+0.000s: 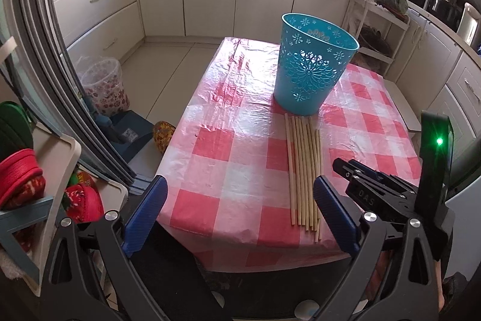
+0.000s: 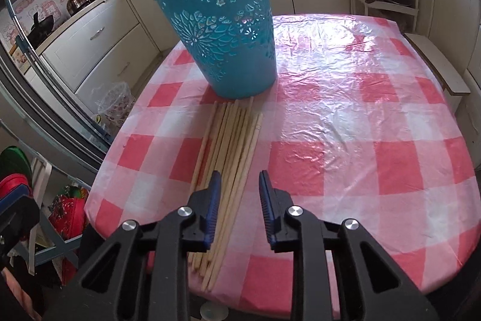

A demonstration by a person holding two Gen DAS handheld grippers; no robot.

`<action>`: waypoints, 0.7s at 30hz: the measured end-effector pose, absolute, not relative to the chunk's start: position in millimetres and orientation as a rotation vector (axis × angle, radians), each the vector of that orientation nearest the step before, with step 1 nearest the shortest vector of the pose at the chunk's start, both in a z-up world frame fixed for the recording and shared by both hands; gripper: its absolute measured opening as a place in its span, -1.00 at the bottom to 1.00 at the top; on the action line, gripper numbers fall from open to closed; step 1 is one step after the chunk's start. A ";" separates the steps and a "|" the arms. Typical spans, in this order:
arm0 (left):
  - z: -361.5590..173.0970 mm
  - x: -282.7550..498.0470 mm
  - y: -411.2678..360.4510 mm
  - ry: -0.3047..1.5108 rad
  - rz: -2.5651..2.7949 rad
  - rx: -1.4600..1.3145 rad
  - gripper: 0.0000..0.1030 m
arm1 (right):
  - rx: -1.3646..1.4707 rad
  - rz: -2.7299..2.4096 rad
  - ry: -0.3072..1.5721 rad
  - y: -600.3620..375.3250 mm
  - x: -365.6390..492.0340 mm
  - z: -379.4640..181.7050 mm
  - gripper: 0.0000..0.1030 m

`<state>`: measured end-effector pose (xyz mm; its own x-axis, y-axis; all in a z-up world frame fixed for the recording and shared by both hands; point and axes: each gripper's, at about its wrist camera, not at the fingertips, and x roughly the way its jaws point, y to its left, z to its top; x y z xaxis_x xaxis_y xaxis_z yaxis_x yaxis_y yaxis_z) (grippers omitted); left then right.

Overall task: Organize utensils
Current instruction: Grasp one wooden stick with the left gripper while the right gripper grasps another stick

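Your right gripper (image 2: 239, 191) hangs low over the near end of the wooden chopsticks (image 2: 228, 158), its blue pads narrowed to a modest gap but not together. Several sticks show in that gap, yet the pads do not look pressed on them, so I judge nothing is held yet. Your left gripper (image 1: 240, 209) has its jaws spread wide and carries nothing; it hovers above the near edge of the checked tablecloth (image 1: 210, 158), with the bundle just inside its right finger.

The chopsticks lie side by side in a tidy row, far tips almost at the foot of the teal basket (image 2: 228, 29), which stands upright on the cloth with its mouth open (a likely home for them). Lined up like this, they offer their near ends to you. With a narrow gap you should catch only a few sticks, not the whole row.
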<state>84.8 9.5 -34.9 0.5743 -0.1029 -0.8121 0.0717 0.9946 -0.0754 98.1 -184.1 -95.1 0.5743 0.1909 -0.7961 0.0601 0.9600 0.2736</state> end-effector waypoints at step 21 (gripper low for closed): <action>-118.4 204.5 -56.9 1.088 -0.149 0.059 0.78 | 0.006 0.117 1.007 -212.7 147.5 -114.6 -0.84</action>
<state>204.5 -56.9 -118.4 0.4553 -0.0916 -0.8856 0.1495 0.9884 -0.0253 147.5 -212.7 -114.6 0.5291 0.1003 -0.8426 -0.0949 0.9938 0.0587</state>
